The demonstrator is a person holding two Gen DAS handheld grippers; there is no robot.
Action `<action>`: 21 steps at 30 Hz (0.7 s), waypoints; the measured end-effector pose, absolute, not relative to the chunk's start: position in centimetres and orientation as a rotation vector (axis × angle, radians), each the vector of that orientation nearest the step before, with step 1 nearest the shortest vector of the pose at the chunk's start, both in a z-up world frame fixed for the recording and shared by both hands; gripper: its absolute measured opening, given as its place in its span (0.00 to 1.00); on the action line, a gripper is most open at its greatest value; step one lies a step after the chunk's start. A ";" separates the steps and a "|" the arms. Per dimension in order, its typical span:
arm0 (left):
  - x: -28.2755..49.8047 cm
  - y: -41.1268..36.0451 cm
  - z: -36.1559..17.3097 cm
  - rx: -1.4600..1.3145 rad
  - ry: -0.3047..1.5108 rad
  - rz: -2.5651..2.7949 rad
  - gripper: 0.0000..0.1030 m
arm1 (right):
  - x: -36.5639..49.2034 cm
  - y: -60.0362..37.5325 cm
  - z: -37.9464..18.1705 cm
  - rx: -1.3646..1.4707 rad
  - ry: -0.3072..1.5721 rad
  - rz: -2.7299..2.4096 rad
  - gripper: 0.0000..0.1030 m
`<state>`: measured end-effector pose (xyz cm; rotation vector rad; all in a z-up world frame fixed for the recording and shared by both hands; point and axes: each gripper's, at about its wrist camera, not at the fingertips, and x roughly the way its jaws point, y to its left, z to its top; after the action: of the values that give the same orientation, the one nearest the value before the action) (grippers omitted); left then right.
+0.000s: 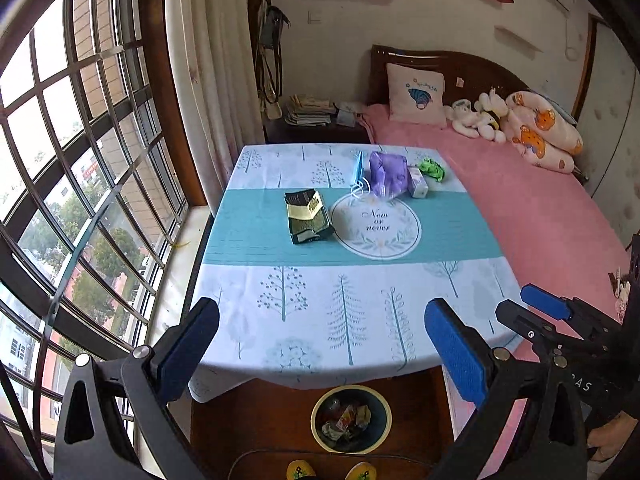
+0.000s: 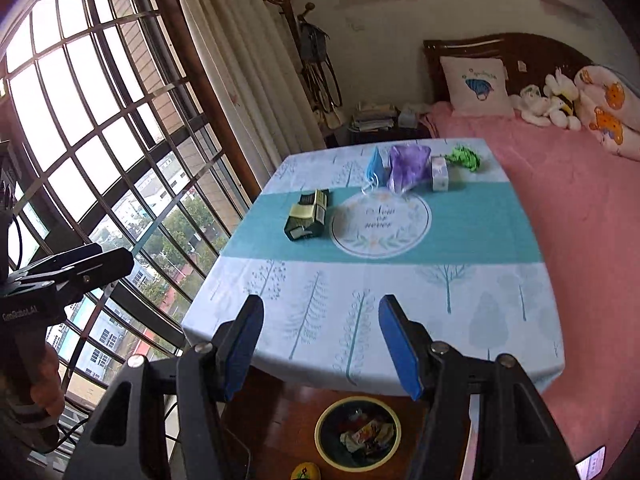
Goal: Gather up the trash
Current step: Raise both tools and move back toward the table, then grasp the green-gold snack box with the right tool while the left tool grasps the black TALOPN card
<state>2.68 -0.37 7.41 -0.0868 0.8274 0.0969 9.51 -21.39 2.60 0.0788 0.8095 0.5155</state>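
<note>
Both the left gripper (image 1: 322, 350) and the right gripper (image 2: 320, 346) hung above the table's (image 1: 340, 320) near edge, fingers spread wide and holding nothing. The trash, a dark carton (image 1: 308, 216), mask (image 1: 357, 172), purple bag (image 1: 386, 174), small box (image 1: 418, 184) and green wrapper (image 1: 432, 169), lay on the table, with the bin (image 1: 351, 418) on the floor below. This looked like the approach step; next, one gripper needed to reach a piece, likely the carton, and close on it.

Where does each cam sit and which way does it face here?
Left wrist: on the left gripper, above the table's near edge, angled down; own open fingers frame the view, right gripper at right.
Right wrist: on the right gripper, same downward angle across the table; own open fingers, left gripper and a hand at left.
Shared: dark box, blue mask, purple bag, green wrapper, trash bin on the floor, bed, window.
</note>
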 end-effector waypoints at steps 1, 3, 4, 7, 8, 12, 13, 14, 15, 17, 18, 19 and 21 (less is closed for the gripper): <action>3.1 -0.1 7.8 -0.093 0.822 0.099 0.99 | 10.0 -21.0 3.1 0.074 0.801 0.520 0.58; 3.9 0.4 8.4 -0.101 0.815 0.109 0.99 | 11.0 -20.2 3.9 0.068 0.794 0.528 0.58; 4.4 0.7 8.7 -0.101 0.811 0.115 0.99 | 11.5 -19.8 4.1 0.065 0.795 0.532 0.58; 5.7 1.3 9.1 -0.094 0.805 0.121 0.99 | 13.2 -18.3 4.4 0.053 0.794 0.539 0.58; 6.2 1.6 9.2 -0.089 0.802 0.122 0.99 | 13.7 -18.0 4.5 0.050 0.792 0.539 0.58; 8.7 3.3 9.1 -0.086 0.795 0.117 0.99 | 16.7 -16.1 4.6 0.053 0.795 0.532 0.58; 9.5 3.8 9.0 -0.089 0.798 0.112 0.99 | 17.6 -15.5 4.5 0.053 0.800 0.527 0.58; 10.5 4.4 8.7 -0.092 0.802 0.104 0.99 | 18.4 -14.9 4.4 0.052 0.804 0.523 0.58; 11.5 5.1 8.4 -0.095 0.806 0.095 0.99 | 19.4 -14.3 4.2 0.050 0.806 0.517 0.58; 13.6 6.3 7.7 -0.096 0.821 0.078 0.99 | 21.3 -13.0 3.6 0.041 0.816 0.496 0.58; 14.8 6.9 7.2 -0.095 0.832 0.068 0.99 | 22.0 -12.5 3.2 0.043 0.824 0.489 0.58; 16.0 7.5 6.7 -0.096 0.842 0.061 0.99 | 23.1 -11.8 2.7 0.050 0.838 0.481 0.58; 18.3 8.9 5.8 -0.100 0.862 0.043 0.99 | 25.0 -10.5 1.4 0.060 0.876 0.466 0.58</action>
<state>18.27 8.93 5.78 -0.0998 0.8617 0.0435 25.02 -10.53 1.43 0.0598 0.8760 0.4659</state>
